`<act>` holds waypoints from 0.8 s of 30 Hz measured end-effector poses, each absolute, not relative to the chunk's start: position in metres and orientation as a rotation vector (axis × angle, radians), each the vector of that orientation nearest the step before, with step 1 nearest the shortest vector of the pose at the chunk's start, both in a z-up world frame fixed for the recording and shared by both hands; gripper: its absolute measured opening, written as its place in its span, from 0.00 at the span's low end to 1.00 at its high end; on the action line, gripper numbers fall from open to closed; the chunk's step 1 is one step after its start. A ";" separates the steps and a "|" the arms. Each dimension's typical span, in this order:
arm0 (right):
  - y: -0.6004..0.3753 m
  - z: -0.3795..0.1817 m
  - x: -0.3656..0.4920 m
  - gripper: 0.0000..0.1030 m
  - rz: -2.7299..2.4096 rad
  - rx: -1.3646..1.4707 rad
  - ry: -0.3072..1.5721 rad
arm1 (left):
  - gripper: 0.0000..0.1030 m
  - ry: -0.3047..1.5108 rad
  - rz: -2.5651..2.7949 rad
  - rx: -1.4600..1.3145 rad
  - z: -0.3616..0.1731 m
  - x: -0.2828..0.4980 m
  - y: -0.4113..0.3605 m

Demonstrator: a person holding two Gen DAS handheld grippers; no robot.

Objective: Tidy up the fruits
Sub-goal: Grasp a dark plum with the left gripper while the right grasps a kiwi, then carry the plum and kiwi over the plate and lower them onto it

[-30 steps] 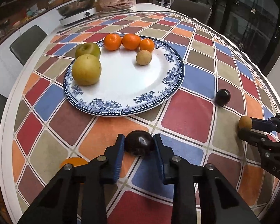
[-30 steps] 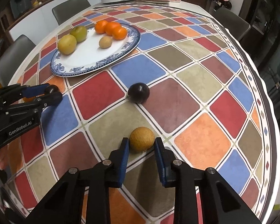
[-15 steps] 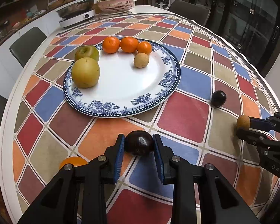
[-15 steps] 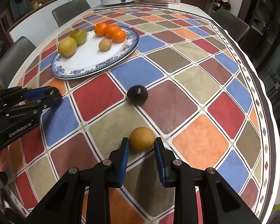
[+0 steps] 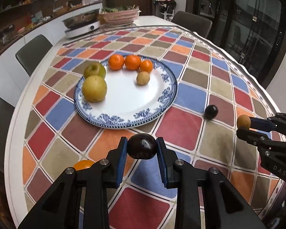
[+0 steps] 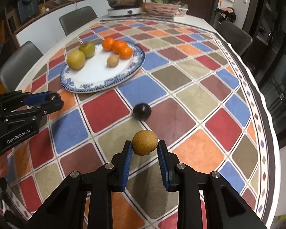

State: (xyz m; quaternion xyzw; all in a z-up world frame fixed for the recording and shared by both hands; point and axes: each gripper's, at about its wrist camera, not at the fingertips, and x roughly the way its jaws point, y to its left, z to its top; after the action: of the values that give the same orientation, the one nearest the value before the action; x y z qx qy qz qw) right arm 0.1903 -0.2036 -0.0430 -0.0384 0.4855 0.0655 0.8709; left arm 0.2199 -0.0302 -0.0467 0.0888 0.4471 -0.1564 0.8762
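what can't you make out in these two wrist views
- Orange fruit, left wrist view: mostly hidden behind the left gripper, so its type is unclear.
- Loose dark fruit, right wrist view: motion-blurred, kind unclear.
- Basket contents, right wrist view: too small and far.
- Person's hand, right wrist view: cut off by the left edge and the left gripper's body.

Glossy plum (image 5: 141, 148); probably glazed plate (image 5: 167, 87).
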 end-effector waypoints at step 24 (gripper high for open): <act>-0.186 0.020 0.206 0.28 0.271 -0.113 0.818 | 0.30 0.774 -0.300 0.131 0.023 0.216 -0.020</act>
State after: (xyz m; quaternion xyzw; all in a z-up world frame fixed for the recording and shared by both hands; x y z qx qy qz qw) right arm 0.2056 -0.1862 0.0200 -0.0548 0.3965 0.1311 0.9070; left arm 0.2164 -0.0196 0.0233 0.0635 0.3758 -0.1458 0.9129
